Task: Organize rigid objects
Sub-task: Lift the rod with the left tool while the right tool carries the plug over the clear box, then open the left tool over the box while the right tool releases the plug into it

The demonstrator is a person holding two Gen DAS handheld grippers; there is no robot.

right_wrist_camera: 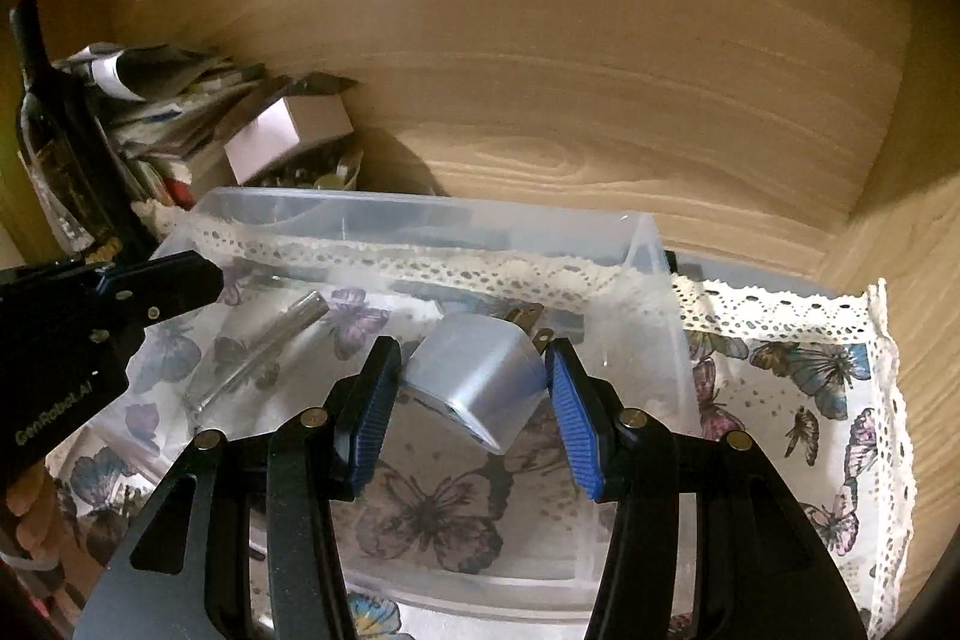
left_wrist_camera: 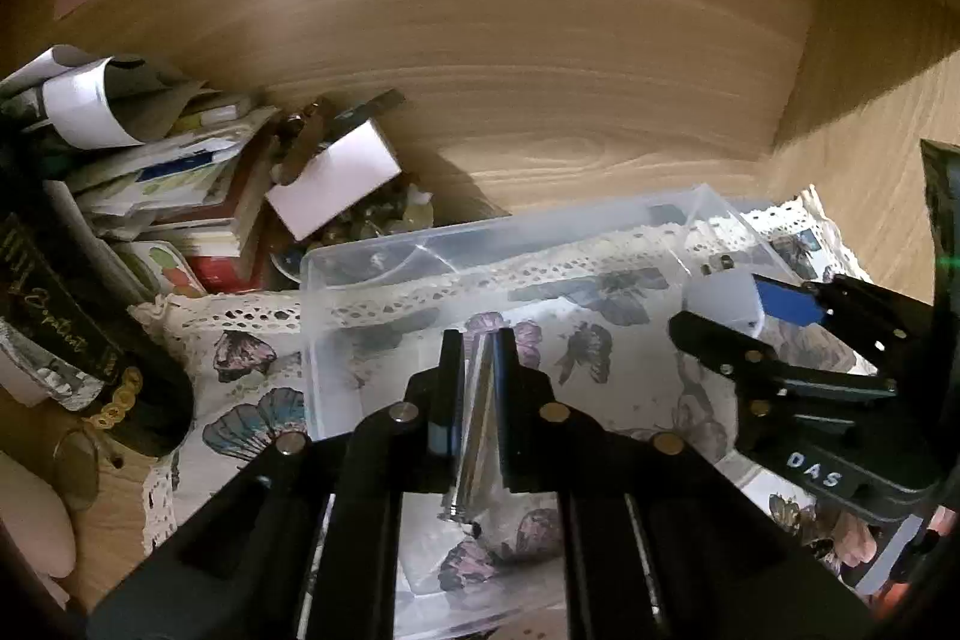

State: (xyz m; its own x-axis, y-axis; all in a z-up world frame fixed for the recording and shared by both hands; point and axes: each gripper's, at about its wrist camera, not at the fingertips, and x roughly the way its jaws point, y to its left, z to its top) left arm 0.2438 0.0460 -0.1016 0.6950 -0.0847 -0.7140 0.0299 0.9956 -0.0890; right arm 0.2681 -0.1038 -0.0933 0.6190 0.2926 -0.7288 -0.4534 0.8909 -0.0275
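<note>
I keep both loads over the clear bin (right_wrist_camera: 648, 244) for dropping: right gripper (right_wrist_camera: 474, 370) jaws pinching the charger (right_wrist_camera: 474, 370), left gripper (left_wrist_camera: 478, 358) jaws seemingly pinching a metal tube (left_wrist_camera: 478, 400).

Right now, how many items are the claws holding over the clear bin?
2. A shiny metal rod clamped in the left claw, and a white plug adapter in the right claw. Both are above the clear plastic bin. Nothing else seems gripped.
</note>
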